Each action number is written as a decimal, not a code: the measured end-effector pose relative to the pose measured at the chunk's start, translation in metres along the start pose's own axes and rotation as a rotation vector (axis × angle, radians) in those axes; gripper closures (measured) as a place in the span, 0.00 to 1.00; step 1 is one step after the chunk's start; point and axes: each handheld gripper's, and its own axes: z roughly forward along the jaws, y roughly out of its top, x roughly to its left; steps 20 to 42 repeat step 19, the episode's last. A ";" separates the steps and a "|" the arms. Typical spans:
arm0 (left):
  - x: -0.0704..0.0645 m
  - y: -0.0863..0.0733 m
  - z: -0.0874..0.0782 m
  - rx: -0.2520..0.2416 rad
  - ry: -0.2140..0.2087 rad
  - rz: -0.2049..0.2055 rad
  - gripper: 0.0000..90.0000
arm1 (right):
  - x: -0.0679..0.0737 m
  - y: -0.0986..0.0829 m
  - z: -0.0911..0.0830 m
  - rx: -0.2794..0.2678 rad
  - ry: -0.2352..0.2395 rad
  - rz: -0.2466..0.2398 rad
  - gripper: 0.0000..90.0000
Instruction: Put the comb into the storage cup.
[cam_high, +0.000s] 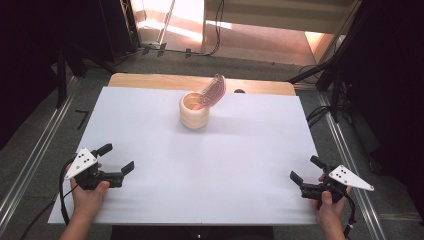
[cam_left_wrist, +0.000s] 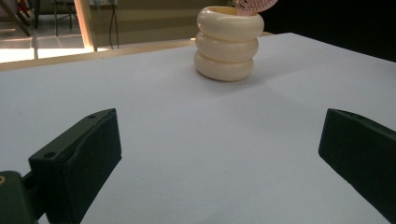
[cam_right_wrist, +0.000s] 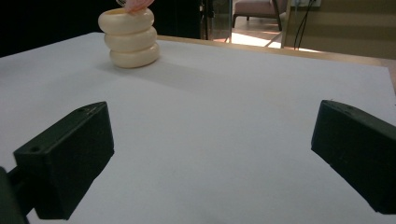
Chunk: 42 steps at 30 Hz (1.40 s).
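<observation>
Looking down on the white worktop (cam_high: 150, 150), I have the left tool (cam_high: 119, 159) at the near left corner and the right tool (cam_high: 303, 170) at the near right corner, both with jaws spread wide and gripping nothing. My cream ribbed cup (cam_high: 194, 111) stands upright at the far middle, well apart from both tools, with a pink comb (cam_high: 213, 91) leaning out of it toward the far right.

Bright, evenly lit table (cam_high: 150, 150), dark surroundings, soft slightly blurred frames
</observation>
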 end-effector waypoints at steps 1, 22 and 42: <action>0.000 0.000 0.000 -0.001 0.000 -0.001 0.00 | 0.000 0.000 0.000 0.001 0.000 -0.002 0.00; 0.000 0.000 0.000 -0.006 0.000 0.004 0.00 | -0.003 -0.006 0.003 -0.001 0.003 0.020 0.00; 0.000 0.000 0.000 -0.006 0.000 0.004 0.00 | -0.003 -0.006 0.003 -0.001 0.003 0.020 0.00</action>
